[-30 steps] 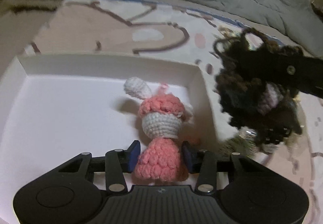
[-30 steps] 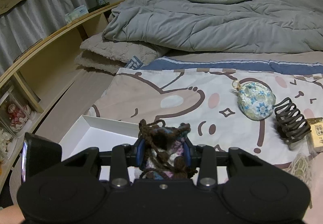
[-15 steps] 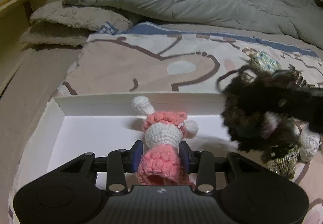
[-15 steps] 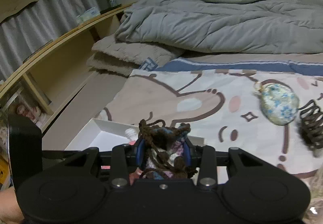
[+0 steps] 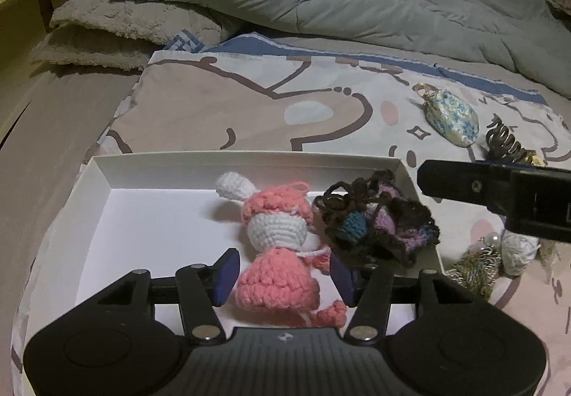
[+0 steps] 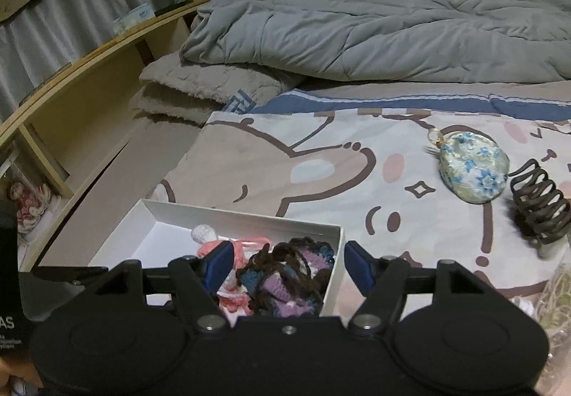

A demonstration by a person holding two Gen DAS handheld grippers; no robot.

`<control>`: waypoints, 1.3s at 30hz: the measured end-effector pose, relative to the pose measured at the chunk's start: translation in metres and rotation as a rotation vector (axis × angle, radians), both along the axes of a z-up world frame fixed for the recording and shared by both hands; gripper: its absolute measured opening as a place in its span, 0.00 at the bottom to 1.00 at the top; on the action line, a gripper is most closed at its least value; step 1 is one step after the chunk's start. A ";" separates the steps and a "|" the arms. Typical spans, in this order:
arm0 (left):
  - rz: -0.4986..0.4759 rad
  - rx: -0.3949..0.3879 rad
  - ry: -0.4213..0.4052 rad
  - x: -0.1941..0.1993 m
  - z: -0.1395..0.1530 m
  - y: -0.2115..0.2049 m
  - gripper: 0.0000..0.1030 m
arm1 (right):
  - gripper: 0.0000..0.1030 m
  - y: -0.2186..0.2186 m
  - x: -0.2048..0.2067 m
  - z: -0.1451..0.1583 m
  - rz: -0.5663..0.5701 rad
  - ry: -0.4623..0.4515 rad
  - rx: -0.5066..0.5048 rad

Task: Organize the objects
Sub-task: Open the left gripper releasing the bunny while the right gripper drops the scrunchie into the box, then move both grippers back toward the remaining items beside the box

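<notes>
A white box (image 5: 246,160) lies on the bed; it also shows in the right wrist view (image 6: 249,219). Inside it lie a pink and white crochet bunny (image 5: 278,246) and, to its right, a brown and purple crochet piece (image 5: 378,221). My left gripper (image 5: 283,274) is open, its blue pads on either side of the bunny's skirt with gaps. My right gripper (image 6: 287,265) is open above the crochet piece (image 6: 289,278), which rests in the box beside the bunny (image 6: 221,246).
On the cartoon sheet to the right lie a floral pouch (image 6: 471,169), a dark hair claw (image 6: 539,210) and a gold chain with white yarn (image 5: 496,260). A grey duvet (image 6: 374,25) lies behind. A wooden shelf (image 6: 71,82) runs along the left.
Both grippers have opened. The bunny and the brown crochet piece were let go and now rest in the box. The right gripper has drawn back a little.
</notes>
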State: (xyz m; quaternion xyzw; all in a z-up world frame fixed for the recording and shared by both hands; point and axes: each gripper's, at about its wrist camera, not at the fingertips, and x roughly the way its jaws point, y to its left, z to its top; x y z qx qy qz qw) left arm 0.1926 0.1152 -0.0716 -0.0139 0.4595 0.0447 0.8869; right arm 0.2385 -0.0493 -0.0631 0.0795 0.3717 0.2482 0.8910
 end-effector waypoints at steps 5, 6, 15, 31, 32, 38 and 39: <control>0.010 -0.001 -0.016 -0.008 0.014 0.001 0.58 | 0.67 -0.006 -0.009 0.009 0.001 -0.002 0.010; 0.013 -0.005 -0.021 -0.010 0.017 0.001 0.59 | 0.67 -0.007 -0.012 0.011 0.004 -0.005 0.010; 0.023 -0.019 -0.052 -0.031 0.037 -0.003 0.70 | 0.76 -0.019 -0.035 0.028 0.016 -0.032 -0.009; 0.044 -0.028 -0.118 -0.069 0.069 -0.006 0.95 | 0.96 -0.054 -0.071 0.057 -0.047 -0.104 -0.128; 0.041 -0.030 -0.122 -0.071 0.071 -0.006 0.96 | 0.97 -0.056 -0.074 0.059 -0.049 -0.109 -0.132; 0.013 -0.020 -0.160 -0.081 0.082 -0.016 1.00 | 1.00 -0.064 -0.086 0.067 -0.050 -0.135 -0.165; 0.009 -0.020 -0.163 -0.082 0.084 -0.019 1.00 | 1.00 -0.066 -0.088 0.069 -0.052 -0.140 -0.169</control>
